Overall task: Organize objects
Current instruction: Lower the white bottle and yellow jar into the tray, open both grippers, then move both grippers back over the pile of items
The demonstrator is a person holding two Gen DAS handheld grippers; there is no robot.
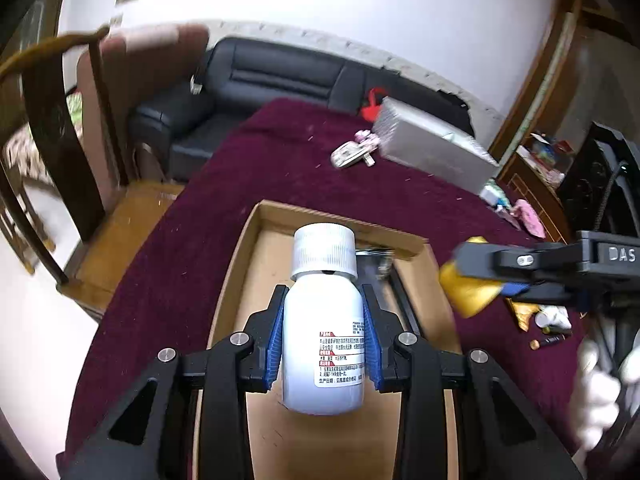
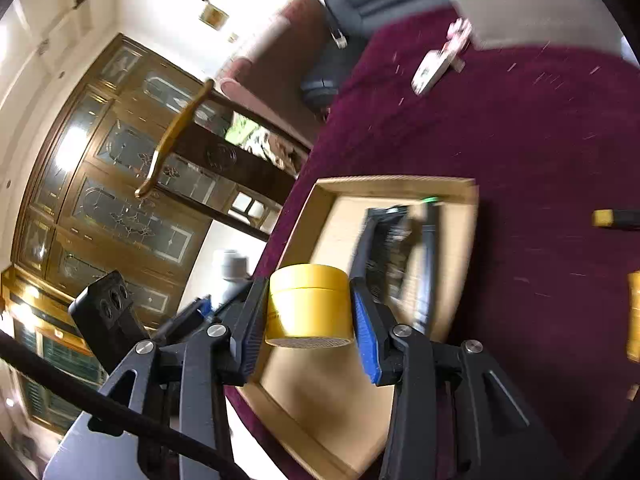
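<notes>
Left tool (image 1: 323,344) clamped on a white pill bottle (image 1: 322,336), pads mid-body, ribbed cap forward of the tips, cardboard tray (image 1: 280,216) right below. Right tool (image 2: 310,312) gripping a small yellow jar (image 2: 308,304) by its sides, tray (image 2: 396,186) just ahead and under. Both probably light, stiff plastic, kinda slick, so flat sides beat cap or lid for grabbing. Dark comb-like thing (image 2: 394,252) already in the tray, too blurry to call.
</notes>
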